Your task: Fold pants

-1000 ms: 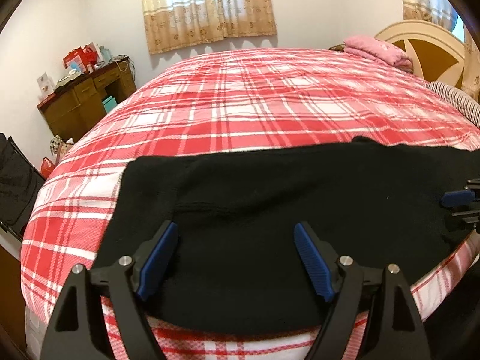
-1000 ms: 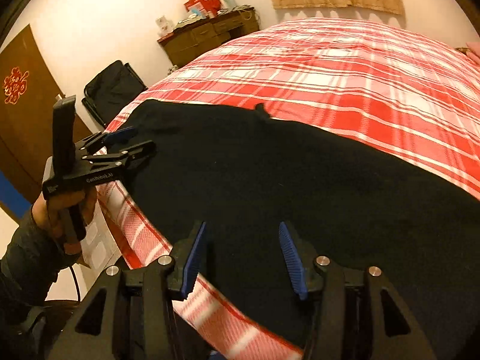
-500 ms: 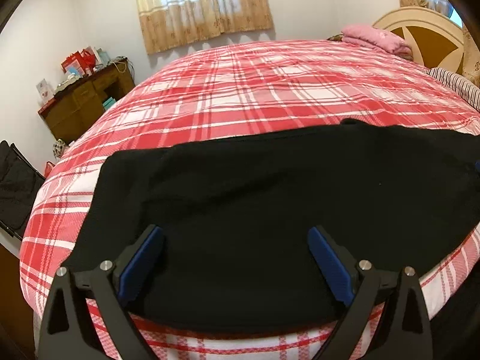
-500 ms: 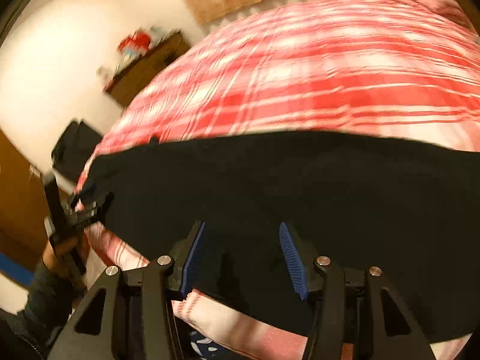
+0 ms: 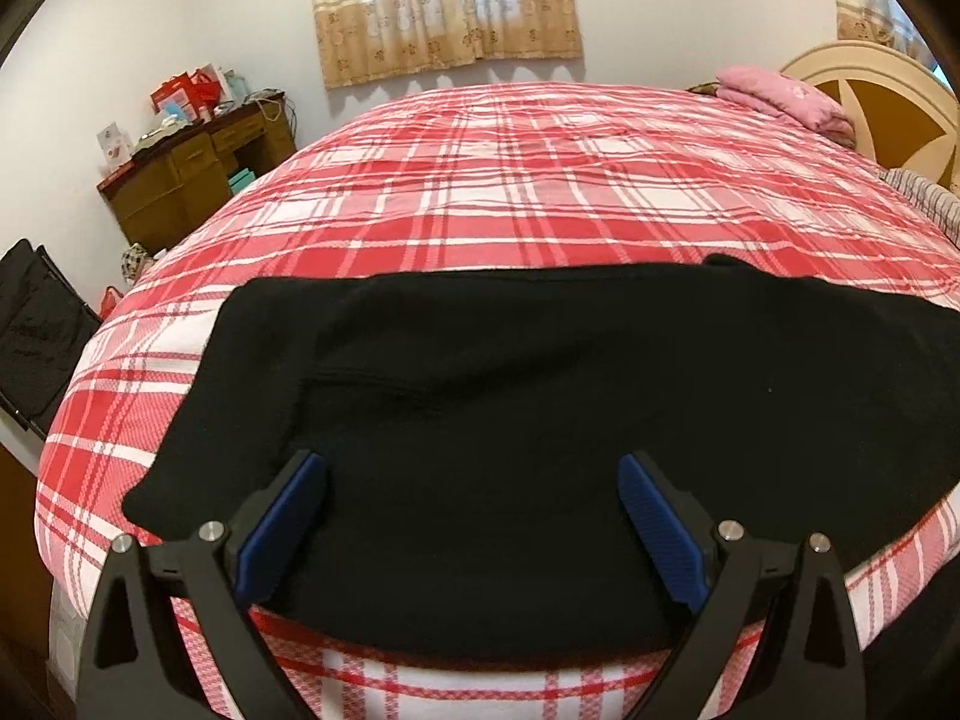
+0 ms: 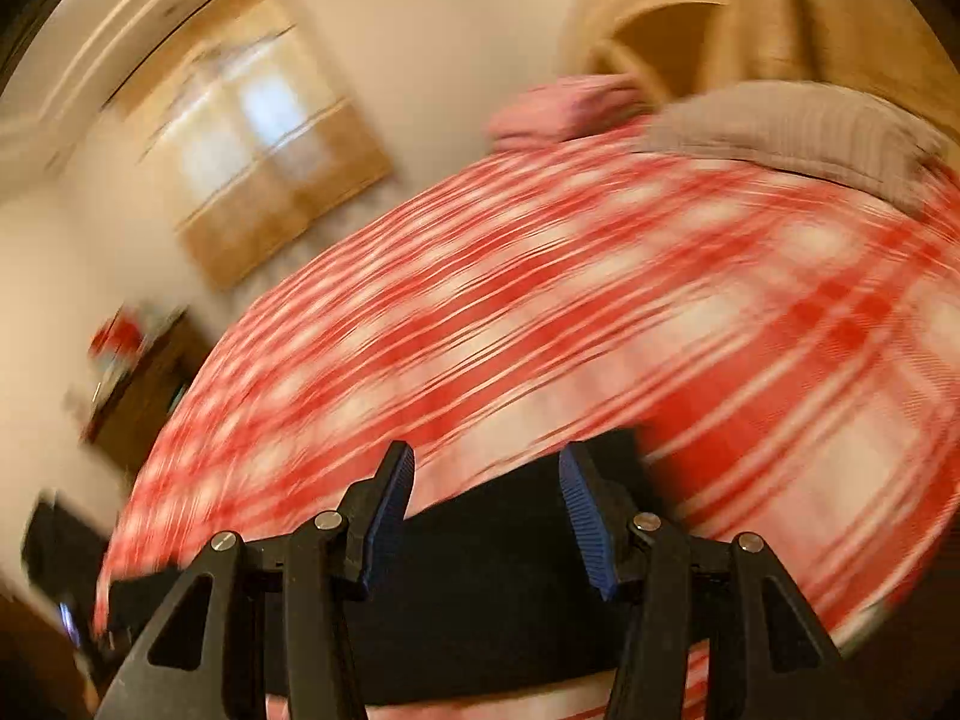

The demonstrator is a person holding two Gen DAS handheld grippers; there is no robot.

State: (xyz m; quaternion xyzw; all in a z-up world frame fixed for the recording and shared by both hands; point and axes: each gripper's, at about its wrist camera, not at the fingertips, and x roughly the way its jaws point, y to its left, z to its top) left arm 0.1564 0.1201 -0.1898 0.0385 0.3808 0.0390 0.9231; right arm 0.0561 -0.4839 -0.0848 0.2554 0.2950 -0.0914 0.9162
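Plaid bed with black pants spread flat along its near edge, one fold seemingly done.
Left gripper hovers wide and empty over the waist end; right gripper, half-spread and empty, is at the blurred leg end. Likely next: pinch the leg cuffs and carry them across.

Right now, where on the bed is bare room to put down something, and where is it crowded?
The plaid bedspread is bare between the far edge of the black pants and the curtain wall. A bare strip lies left of the pants. Crowded: the near edge, under the pants, and the headboard corner with the pink bundle.
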